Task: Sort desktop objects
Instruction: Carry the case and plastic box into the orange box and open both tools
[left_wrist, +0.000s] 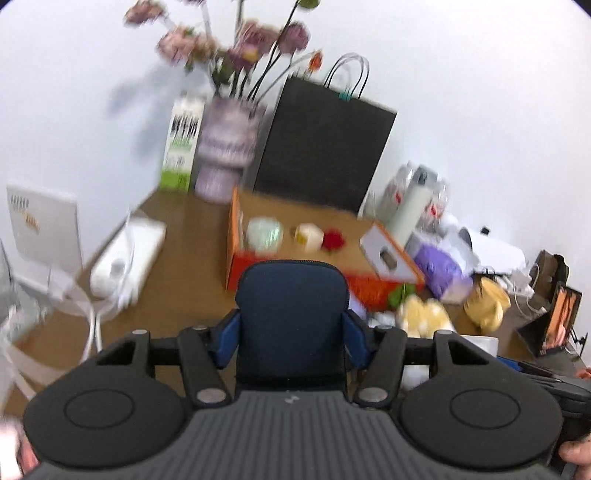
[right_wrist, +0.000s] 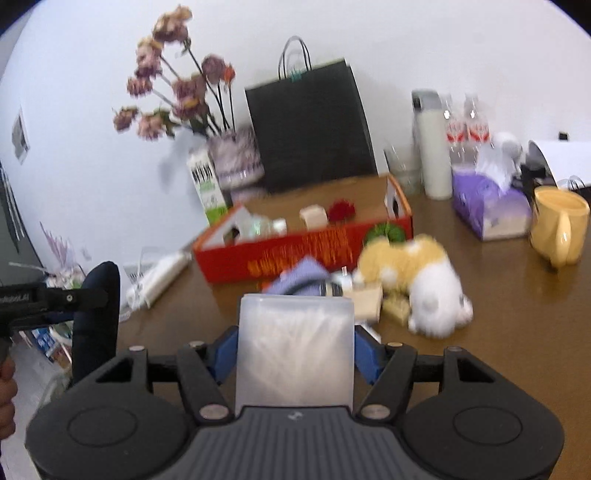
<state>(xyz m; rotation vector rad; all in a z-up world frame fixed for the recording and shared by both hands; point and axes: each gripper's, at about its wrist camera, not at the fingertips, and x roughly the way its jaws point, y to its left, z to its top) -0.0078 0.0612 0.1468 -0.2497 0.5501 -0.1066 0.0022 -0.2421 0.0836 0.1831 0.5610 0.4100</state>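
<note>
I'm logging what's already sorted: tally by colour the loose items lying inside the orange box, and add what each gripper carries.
In the box:
White/clear: 1, jar
Cream: 1, cube
Red: 1, flower
Held:
Navy: 1, pouch, left gripper
Clear: 1, case, right gripper
Total: 5

Both fisheye views were bright and evenly lit, motion-blurred throughout, corners vignetted black; the flowers (left_wrist: 236, 40) cast soft shadows toward nine o'clock.

Blurred flowers (left_wrist: 236, 44), bouquet top cropped
</note>
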